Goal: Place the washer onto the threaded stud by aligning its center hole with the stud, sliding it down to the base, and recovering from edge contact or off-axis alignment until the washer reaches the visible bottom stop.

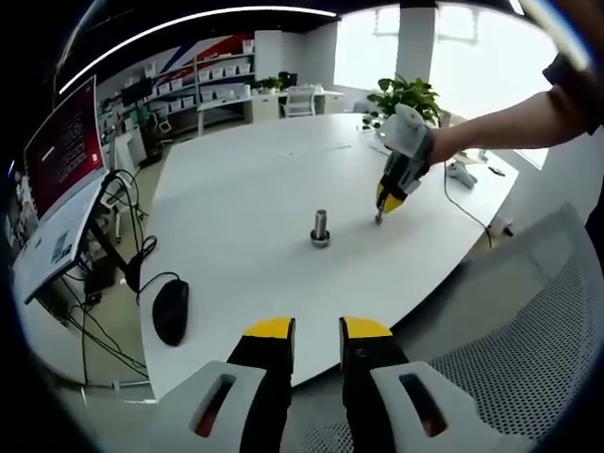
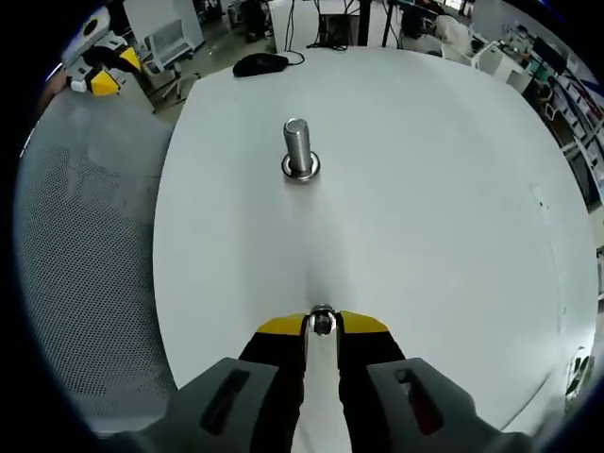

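Now, left gripper view: left hand-held gripper (image 1: 317,328) open, nothing btwn jaws, at bench (image 1: 245,189) edge; stud (image 1: 320,227) upright mid-bench, well ahead. Right gripper view: right hand-held gripper (image 2: 322,324) clamps washer (image 2: 323,321) at tips, stud (image 2: 299,149) ahead, apart.

We see a wide white table (image 1: 245,189) with a rounded edge. Near its middle stands the threaded stud (image 1: 320,227) upright on its flanged base, which rests directly on the tabletop. A black computer mouse (image 1: 171,310) lies close to the table's edge, well apart from the stud. A dark cable (image 1: 469,209) trails across the far side of the table.
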A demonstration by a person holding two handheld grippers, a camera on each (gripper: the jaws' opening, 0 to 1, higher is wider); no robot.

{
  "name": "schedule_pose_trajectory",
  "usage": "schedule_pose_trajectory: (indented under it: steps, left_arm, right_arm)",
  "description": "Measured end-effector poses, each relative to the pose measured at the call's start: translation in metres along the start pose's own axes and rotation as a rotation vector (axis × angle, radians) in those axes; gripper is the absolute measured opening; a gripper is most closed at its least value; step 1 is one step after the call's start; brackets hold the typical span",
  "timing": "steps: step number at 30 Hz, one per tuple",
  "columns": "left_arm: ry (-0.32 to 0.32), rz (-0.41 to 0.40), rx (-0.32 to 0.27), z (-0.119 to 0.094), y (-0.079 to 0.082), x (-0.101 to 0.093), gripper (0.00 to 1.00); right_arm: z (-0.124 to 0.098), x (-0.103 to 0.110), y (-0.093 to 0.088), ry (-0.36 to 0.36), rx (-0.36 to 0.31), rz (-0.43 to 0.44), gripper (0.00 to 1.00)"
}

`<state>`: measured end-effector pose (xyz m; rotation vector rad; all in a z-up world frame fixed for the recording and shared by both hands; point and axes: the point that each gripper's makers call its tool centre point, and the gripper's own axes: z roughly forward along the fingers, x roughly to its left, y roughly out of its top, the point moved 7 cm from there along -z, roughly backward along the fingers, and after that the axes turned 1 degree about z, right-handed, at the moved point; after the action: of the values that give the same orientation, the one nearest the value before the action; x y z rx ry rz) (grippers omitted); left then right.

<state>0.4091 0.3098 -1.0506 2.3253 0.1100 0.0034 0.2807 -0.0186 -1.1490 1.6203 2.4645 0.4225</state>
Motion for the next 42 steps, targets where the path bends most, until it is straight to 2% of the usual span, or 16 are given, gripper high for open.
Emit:
schedule_pose_trajectory:
  steps: [1,2,5,9,12,15,18,21,22,25,28,34,41,42]
  left_arm:
    - [0.001,-0.001,0.0,0.0,0.0,0.0,0.17]
    - [0.004,-0.002,-0.001,0.0,0.0,0.001,0.17]
    - [0.003,-0.008,-0.006,-0.001,0.002,-0.002,0.17]
    - [0.005,-0.003,0.001,-0.001,0.0,-0.001,0.17]
    - [0.015,-0.011,-0.004,-0.001,0.001,0.0,0.17]
    - [0.016,-0.013,-0.001,-0.001,0.002,0.0,0.17]
    - [0.013,-0.004,0.006,-0.002,0.003,-0.004,0.17]
    - [0.015,-0.009,0.007,0.0,0.001,0.001,0.17]
    - [0.015,-0.009,0.005,0.0,0.001,0.0,0.17]
    - [0.016,-0.008,0.008,0.0,0.0,0.0,0.17]
    - [0.016,-0.01,0.011,0.001,-0.001,0.002,0.17]
    - [0.013,-0.01,0.015,0.001,-0.001,0.001,0.17]
    - [0.005,-0.016,0.013,0.001,0.0,-0.002,0.17]
    - [0.003,-0.016,0.014,0.001,0.0,-0.002,0.17]
  right_arm:
    - [0.001,0.0,0.002,0.006,-0.018,-0.008,0.09]
    - [0.002,-0.006,0.001,-0.002,-0.002,-0.006,0.09]
    - [0.002,-0.009,0.002,0.004,-0.018,0.024,0.09]
    - [-0.002,0.0,-0.002,0.013,-0.007,0.014,0.09]
    - [0.006,-0.008,-0.005,0.013,-0.001,0.007,0.09]
    - [0.01,-0.002,-0.009,0.019,0.008,0.009,0.1]
    - [0.012,0.001,-0.009,0.022,0.015,-0.01,0.1]
    - [0.009,0.002,-0.005,0.027,0.01,-0.016,0.11]
    - [0.016,-0.002,-0.008,0.025,0.01,-0.017,0.12]
    - [0.016,-0.001,-0.008,0.021,0.036,-0.038,0.15]
    - [0.017,0.002,-0.009,0.025,0.034,-0.043,0.15]
    - [0.009,-0.003,-0.001,0.006,-0.046,0.005,0.2]
    - [-0.015,-0.006,0.002,-0.073,-0.206,0.065,0.23]
    - [-0.024,-0.001,0.004,-0.089,-0.233,0.083,0.24]
